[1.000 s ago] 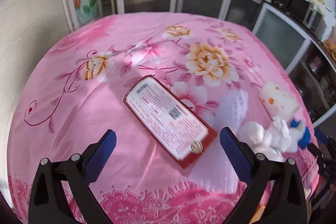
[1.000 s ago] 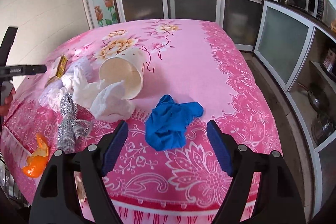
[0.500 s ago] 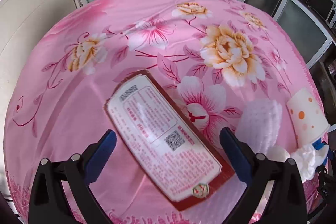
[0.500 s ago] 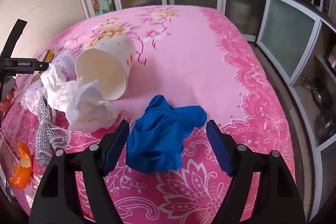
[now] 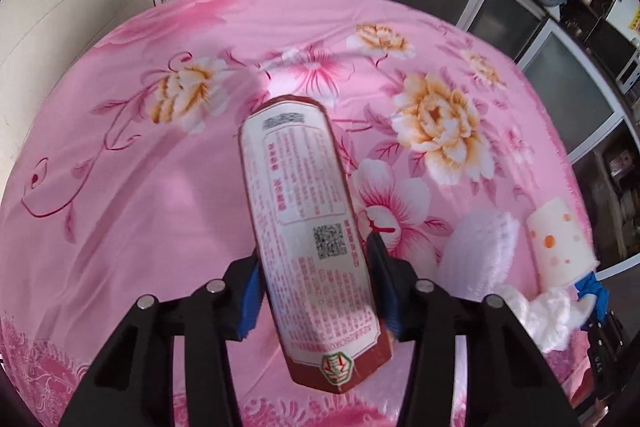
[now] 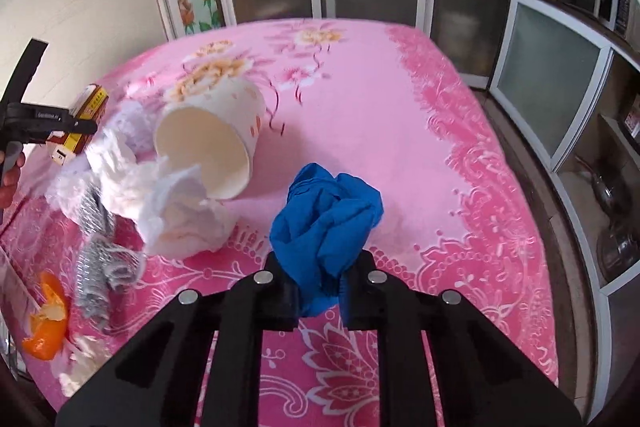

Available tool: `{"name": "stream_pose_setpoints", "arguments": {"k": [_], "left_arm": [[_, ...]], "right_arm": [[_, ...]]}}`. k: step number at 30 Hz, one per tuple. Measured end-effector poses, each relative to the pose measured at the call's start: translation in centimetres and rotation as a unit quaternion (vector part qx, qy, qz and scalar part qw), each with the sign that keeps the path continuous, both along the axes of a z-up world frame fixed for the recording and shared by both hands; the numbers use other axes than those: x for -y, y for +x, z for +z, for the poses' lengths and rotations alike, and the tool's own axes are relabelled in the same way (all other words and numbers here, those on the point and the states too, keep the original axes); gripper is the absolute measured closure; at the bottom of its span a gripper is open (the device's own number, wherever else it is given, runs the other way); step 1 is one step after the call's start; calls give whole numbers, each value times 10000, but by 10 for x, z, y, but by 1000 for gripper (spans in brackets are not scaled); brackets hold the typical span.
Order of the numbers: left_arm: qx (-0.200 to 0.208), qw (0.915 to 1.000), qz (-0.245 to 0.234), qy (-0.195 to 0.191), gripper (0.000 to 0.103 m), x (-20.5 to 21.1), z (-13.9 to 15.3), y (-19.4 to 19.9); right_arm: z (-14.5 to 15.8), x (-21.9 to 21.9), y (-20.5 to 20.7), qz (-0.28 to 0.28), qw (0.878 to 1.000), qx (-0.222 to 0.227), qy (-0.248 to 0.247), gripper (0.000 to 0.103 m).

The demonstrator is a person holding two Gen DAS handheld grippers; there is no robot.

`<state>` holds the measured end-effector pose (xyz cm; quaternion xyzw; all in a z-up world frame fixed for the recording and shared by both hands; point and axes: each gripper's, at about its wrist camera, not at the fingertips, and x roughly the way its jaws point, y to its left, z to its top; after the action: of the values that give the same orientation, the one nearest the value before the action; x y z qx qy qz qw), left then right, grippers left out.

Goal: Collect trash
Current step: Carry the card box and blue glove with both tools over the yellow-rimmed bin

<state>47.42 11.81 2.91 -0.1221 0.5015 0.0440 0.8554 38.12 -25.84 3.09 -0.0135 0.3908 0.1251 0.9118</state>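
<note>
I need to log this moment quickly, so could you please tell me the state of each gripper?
Left gripper: jaws just closed on the red box.
Right gripper: jaws just closed on the blue glove.

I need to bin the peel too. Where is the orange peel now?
Right wrist view, lower left: the orange peel lies on the pink tablecloth beside the grey mesh.

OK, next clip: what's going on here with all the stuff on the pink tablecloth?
A person with a gripper in each hand is clearing trash off the table. The left gripper has just closed on the red and white box, and the right gripper has just closed on the crumpled blue glove. Still lying on the floral tablecloth: a tipped paper cup, crumpled tissues, grey mesh netting and orange peel.
</note>
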Motion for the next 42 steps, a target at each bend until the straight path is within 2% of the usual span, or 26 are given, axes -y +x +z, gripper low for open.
{"name": "stream_pose_setpoints", "arguments": {"k": [7,13,19,23,27,29,31,32,39,42], "left_arm": [[360,9993,-62,-53,60,-4,31,-31],[697,9971,-309,-34,60,14,56,-71],[939,9901,-1041,-61,60,81,71,-113],[1025,9799,-1693,-241,60,147,72,-138],[1134,9627,-2418,-434,60,216,73,-164],[1174,9500,-2845,-520,60,256,70,-178],[1203,9344,-3299,-592,60,300,65,-191],[1201,9293,-3436,-618,60,314,62,-196],[1026,8737,-4671,-895,60,441,33,-236],[933,8585,-4969,-856,59,478,22,-245]], "right_arm": [[25,8,-29,-56,9998,167,46,90],[36,28,-79,-227,9994,250,111,90],[44,64,-138,-584,9976,344,148,90],[45,98,-178,-927,9949,376,124,90],[43,139,-221,-1391,9896,366,64,90],[41,164,-245,-1686,9850,349,70,90],[37,188,-266,-1962,9800,328,61,90],[34,197,-274,-2077,9777,305,57,90],[1,257,-322,-2758,9612,34,103,90],[-19,278,-332,-2978,9543,-117,204,90]]}}
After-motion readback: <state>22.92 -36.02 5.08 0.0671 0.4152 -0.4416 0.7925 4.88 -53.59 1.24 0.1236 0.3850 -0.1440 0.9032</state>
